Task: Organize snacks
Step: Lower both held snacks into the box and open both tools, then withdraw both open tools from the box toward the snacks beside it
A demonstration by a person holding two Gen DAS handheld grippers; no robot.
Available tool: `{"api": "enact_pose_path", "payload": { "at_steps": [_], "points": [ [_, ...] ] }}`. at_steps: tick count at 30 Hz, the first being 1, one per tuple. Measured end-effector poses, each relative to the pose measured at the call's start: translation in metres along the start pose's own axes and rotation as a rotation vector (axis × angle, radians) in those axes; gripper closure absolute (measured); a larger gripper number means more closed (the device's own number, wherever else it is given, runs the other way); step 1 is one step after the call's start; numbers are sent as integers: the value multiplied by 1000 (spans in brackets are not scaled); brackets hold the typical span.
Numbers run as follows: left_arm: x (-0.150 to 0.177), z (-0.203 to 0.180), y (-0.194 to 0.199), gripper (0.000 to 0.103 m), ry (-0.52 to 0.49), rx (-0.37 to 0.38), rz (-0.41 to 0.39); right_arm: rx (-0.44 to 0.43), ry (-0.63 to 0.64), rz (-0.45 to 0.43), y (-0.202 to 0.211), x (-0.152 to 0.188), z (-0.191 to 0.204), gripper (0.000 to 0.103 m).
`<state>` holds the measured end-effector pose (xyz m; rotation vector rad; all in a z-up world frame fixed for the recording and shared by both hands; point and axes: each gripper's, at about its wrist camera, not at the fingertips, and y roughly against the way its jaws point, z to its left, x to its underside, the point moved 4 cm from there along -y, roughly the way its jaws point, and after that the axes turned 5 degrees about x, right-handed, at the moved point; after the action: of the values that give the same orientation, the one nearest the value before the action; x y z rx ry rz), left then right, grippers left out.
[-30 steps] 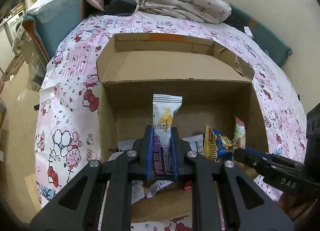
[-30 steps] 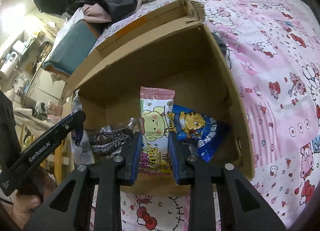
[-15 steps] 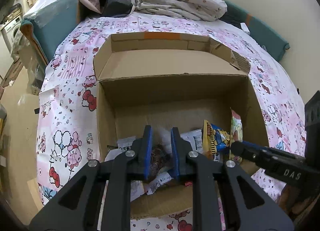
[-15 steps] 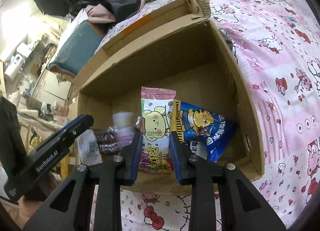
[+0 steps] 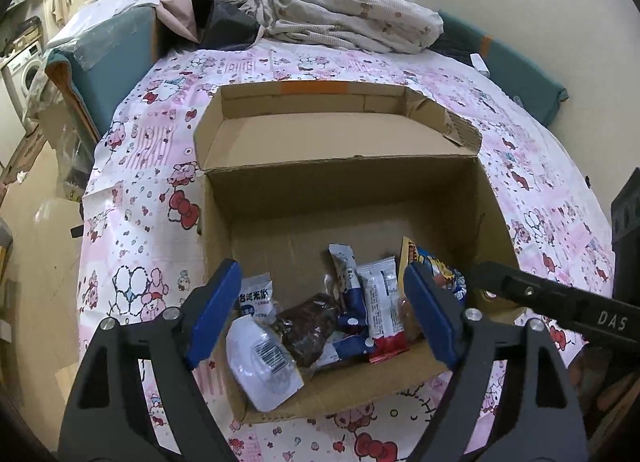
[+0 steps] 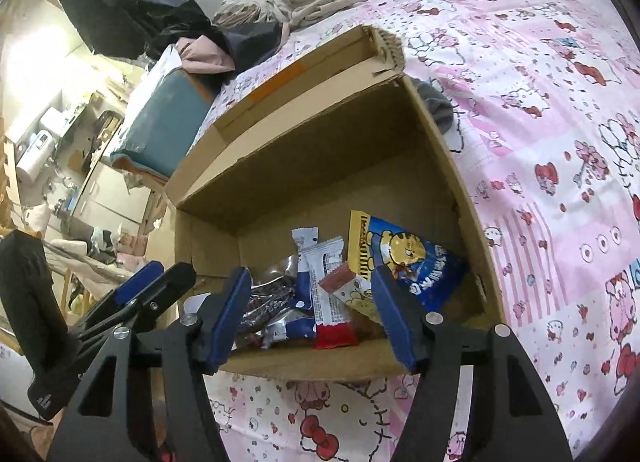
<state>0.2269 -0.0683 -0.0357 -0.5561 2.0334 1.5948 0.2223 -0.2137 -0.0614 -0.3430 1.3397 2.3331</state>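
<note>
An open cardboard box (image 5: 344, 182) (image 6: 328, 150) sits on a pink cartoon-print bedsheet. Several snack packets lie at its near end: a white packet (image 5: 260, 366), a dark clear-wrapped snack (image 5: 308, 326), a white and red packet (image 5: 382, 310) (image 6: 332, 294), a blue tiger bag (image 5: 440, 270) (image 6: 408, 258) and a pink cartoon packet (image 6: 356, 294). My left gripper (image 5: 324, 302) is open and empty above the box's near edge. My right gripper (image 6: 312, 302) is open and empty over the same edge. Each gripper shows in the other's view, the right one (image 5: 552, 302) and the left one (image 6: 136, 302).
The box's far flap (image 5: 332, 134) lies folded back. A crumpled blanket (image 5: 344, 18) and dark clothes lie at the head of the bed. A teal cushion (image 5: 108, 62) stands at the left and another (image 5: 516, 74) along the wall. The bed edge drops off on the left.
Both grippers have opened and let go of their packets, which now lie in the box. The left held a white and red packet, the right a pink cartoon packet.
</note>
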Motion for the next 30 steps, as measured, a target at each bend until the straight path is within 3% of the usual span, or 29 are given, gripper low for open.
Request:
{"api": "enact_pose_path", "payload": {
  "at_steps": [5,18,25,30],
  "points": [
    [6,7,15,22,21,5,-17,10,-8,-10,11,5,-3,37],
    [52,18,37,22,44,-46,34,36,-16,39,26,48,-7,37],
    [69,26,47,22,42,-127,35,84,-33,120,21,67,-21,37],
    [80,39,49,22,102,-151,55,105,-68,173,14,75,-30,37]
  ]
}}
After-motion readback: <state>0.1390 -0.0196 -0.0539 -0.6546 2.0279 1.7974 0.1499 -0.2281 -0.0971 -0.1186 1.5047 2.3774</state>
